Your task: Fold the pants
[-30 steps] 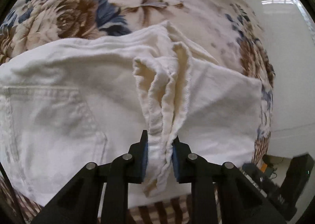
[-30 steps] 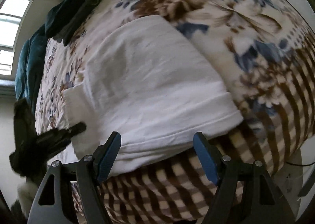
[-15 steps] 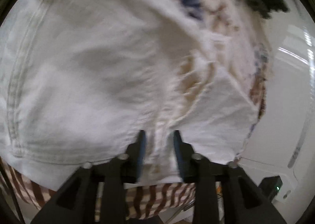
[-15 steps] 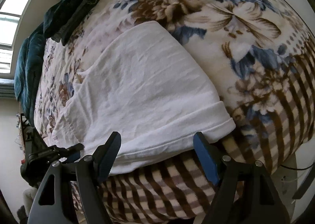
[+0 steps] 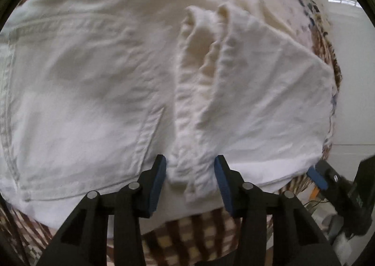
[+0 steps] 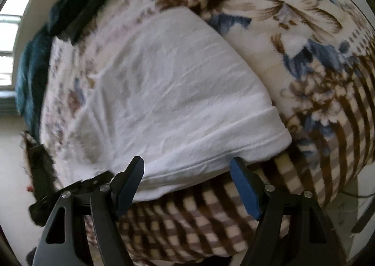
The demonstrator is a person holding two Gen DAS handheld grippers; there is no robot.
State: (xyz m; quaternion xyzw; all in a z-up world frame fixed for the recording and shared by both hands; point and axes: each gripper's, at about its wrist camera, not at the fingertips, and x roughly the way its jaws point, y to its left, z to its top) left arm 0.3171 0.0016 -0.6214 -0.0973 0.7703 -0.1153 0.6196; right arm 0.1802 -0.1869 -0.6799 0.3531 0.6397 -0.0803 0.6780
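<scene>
The white pants (image 5: pixel 98 83) lie folded on the floral blanket (image 6: pixel 293 38), their hem near its checked edge. The left gripper (image 5: pixel 189 167) stands part open around a bunched ridge of cloth, its pads (image 5: pixel 159 172) not pressing it. The right gripper (image 6: pixel 187 172) hangs wide open just at the hem, holding nothing

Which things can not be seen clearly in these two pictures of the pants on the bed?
- Left wrist view: the white pants run past the left edge, so their full length is cut off.
- Left wrist view: whether the left claw touches the bunched fabric is unclear; the jaws stand apart.
- Right wrist view: the dark garments at the far end are blurred.
- Right wrist view: the pants' lower layers are hidden under the top fold, above the right claw.
</scene>
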